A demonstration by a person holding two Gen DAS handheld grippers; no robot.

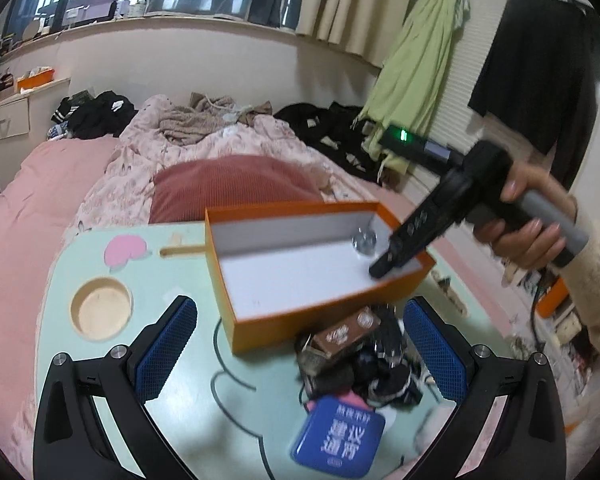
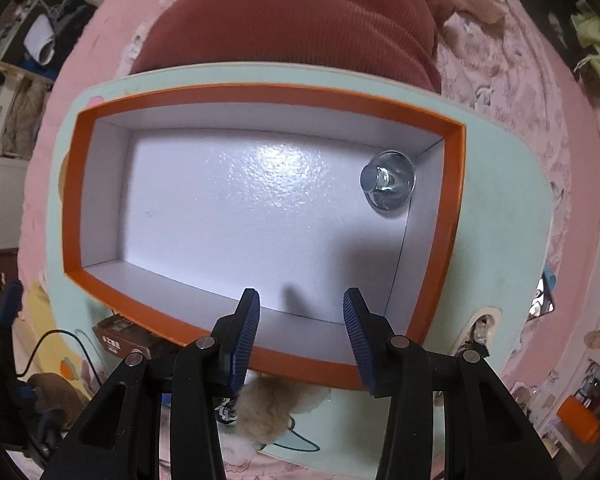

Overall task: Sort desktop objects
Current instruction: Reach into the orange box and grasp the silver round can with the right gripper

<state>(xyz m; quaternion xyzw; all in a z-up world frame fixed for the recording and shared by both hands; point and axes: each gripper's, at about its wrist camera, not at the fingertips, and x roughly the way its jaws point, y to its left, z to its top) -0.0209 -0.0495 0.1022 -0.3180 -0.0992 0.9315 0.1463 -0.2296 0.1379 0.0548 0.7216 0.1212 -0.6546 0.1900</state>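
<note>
The box (image 2: 70, 200) is showing orange walls outside and glossy white inside, and the small object (image 2: 387, 184) in it is gleaming silver. The tabletop (image 1: 100, 264) is showing mint green with a pink motif (image 1: 125, 249). The left gripper's pads (image 1: 162, 354) are showing blue mesh, and the badge (image 1: 338, 438) is showing blue with white characters.

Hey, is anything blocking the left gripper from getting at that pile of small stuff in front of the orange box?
Nothing visible does. The left gripper is open and empty, and the pile lies on the table right between its fingers, on the near side of the orange box. The right gripper is away, over the box.
</note>
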